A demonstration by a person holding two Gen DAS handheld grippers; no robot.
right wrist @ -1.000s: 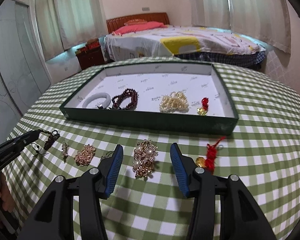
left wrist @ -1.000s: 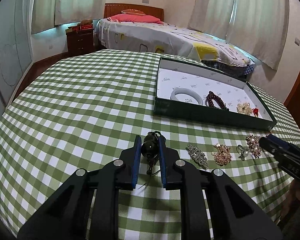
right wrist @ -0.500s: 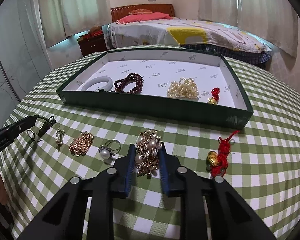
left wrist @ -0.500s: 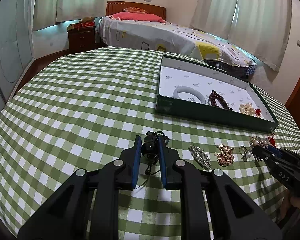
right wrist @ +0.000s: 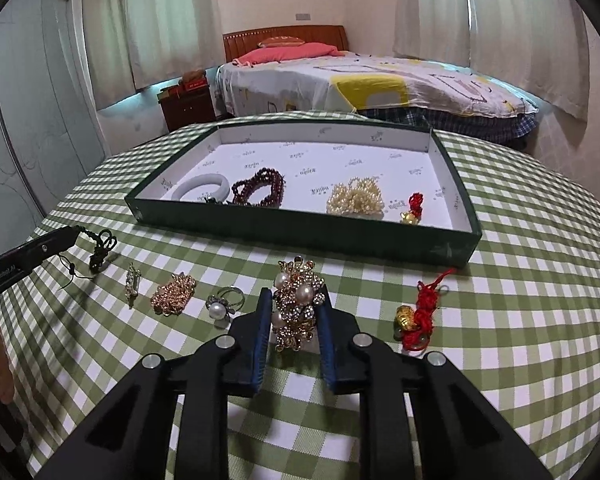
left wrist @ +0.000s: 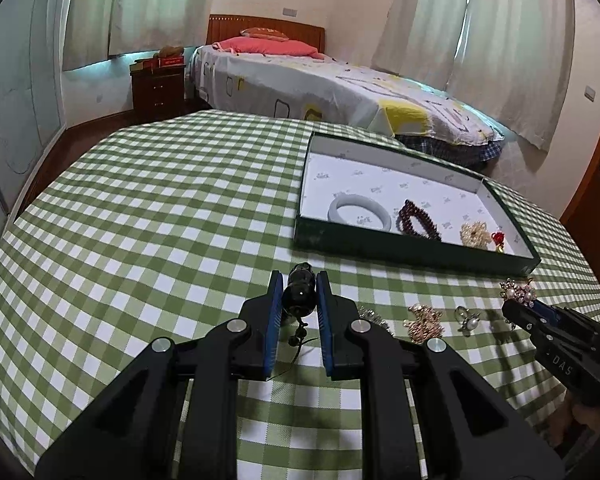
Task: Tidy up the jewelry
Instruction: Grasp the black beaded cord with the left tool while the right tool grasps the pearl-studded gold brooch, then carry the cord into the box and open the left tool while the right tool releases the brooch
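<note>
My left gripper (left wrist: 299, 286) is shut on a dark bead pendant (left wrist: 300, 290) with a thin black cord, held above the checked cloth; it also shows in the right wrist view (right wrist: 102, 246). My right gripper (right wrist: 294, 304) is shut on a gold and pearl brooch (right wrist: 298, 304), lifted off the cloth; the brooch also shows in the left wrist view (left wrist: 518, 290). A green tray (right wrist: 300, 226) behind holds a white bangle (right wrist: 204, 189), a dark red bead bracelet (right wrist: 262, 190), a pearl cluster (right wrist: 354, 200) and a small red and gold charm (right wrist: 412, 208).
On the cloth in front of the tray lie a silver clip (right wrist: 132, 282), a rose-gold chain piece (right wrist: 174, 298), a pearl ring (right wrist: 224, 306) and a red knot charm with a gold bead (right wrist: 418, 314). A bed (right wrist: 360, 80) and a nightstand (right wrist: 186, 104) stand behind the table.
My right gripper closed on the gold and pearl brooch and raised it. My left gripper, holding the pendant, has risen and moved toward the tray.
</note>
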